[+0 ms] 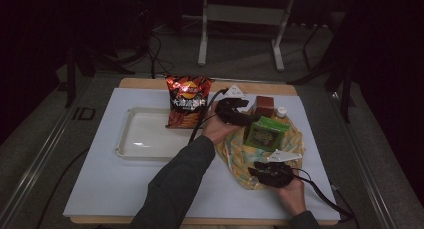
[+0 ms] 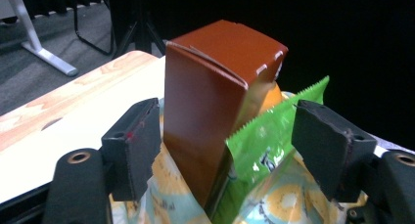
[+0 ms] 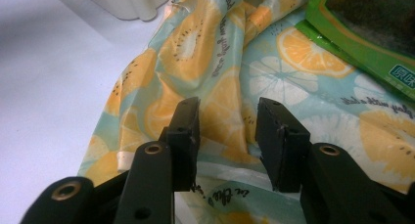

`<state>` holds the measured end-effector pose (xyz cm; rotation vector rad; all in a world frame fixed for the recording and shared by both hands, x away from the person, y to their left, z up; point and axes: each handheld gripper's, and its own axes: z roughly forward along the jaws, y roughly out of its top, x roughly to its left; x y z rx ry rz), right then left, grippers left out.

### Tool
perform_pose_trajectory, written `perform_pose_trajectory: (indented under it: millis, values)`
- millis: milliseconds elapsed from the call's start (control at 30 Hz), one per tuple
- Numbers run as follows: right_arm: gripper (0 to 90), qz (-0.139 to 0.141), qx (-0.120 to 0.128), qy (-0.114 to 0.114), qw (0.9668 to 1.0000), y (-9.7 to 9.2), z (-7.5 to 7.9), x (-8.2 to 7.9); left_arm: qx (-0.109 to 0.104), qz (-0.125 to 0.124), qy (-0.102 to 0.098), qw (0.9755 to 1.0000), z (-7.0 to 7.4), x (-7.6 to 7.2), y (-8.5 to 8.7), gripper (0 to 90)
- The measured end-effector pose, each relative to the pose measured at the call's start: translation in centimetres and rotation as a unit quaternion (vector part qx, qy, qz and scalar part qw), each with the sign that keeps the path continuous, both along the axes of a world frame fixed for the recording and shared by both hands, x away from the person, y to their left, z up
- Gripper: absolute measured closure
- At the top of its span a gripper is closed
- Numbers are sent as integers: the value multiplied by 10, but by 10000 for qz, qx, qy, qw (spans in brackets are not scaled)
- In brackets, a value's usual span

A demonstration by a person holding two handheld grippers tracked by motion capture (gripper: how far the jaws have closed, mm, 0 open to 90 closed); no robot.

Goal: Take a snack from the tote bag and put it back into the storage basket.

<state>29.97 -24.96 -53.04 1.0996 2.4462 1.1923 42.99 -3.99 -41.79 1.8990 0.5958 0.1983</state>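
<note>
**Dim room, white tabletop, fruit-print bag being unloaded**

Dark surroundings, grey floor, white tabletop (image 1: pixel 115 184) on a wooden base.

Left claw (image 2: pixel 227 145): released, jaws spread wide, nothing pressed between the pads. Brown carton (image 2: pixel 215 101) standing upright between the 2 jaws, clear of both pads. Green packet (image 2: pixel 266 136) leaning against the carton's right side, near the right pad. Seen from the high view, left claw (image 1: pixel 239 109) just left of the carton (image 1: pixel 265 106), at the far end of the bag.

Right claw (image 3: pixel 227 136): jaws partly apart over a ridge of the fruit-print bag (image 3: pixel 225 82); cannot tell whether the pads pinch the cloth. In the high view, right claw (image 1: pixel 260 171) at the bag's near edge (image 1: pixel 235 159).

Further out: green packet (image 1: pixel 266 133) lying on the bag, white-capped bottle (image 1: pixel 282 111) beside the carton. Left of the bag, red chip bag (image 1: pixel 186 101) upright at the far rim of a white tray (image 1: pixel 127 139).
</note>
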Motion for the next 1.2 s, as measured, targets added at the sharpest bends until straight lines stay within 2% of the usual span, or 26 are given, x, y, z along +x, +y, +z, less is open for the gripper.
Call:
perform_pose_trajectory:
  millis: [133, 267, 400, 500, 533, 667, 900, 1067, 1200]
  values:
    - [609, 1, 25, 12, 10000, 0, -1, 0, -63, 4, -91, 9999, 2, 5, -6, 241]
    - [609, 12, 43, 41, 10000, 0, -1, 0, -131, -12, 11, 9999, 1, 13, -11, 215]
    - [608, 25, 49, 55, 10000, -1, -1, 0, -143, -122, -66, 9998, 1, 16, -18, 185]
    - [607, 27, 61, 64, 10000, -1, -2, 0, -146, -82, -116, 9998, -1, 20, -22, 176]
    - [607, 33, 67, 73, 9999, -1, -2, 0, -173, -25, -97, 9998, -2, 22, -23, 172]
    - [602, 60, 83, 95, 9999, -1, -2, 0, -221, -53, -60, 9997, -2, 25, -27, 175]
    - [600, 83, 76, 111, 9999, -2, -3, -1, -75, 26, -248, 9997, 1, 17, -33, 224]
    - [597, 81, 72, 121, 9999, -1, -3, -1, -192, 121, -463, 9987, -4, 8, -29, 289]
    - [595, 81, 80, 131, 9998, -1, -4, 0, -254, 50, -460, 9986, -5, 8, -26, 317]
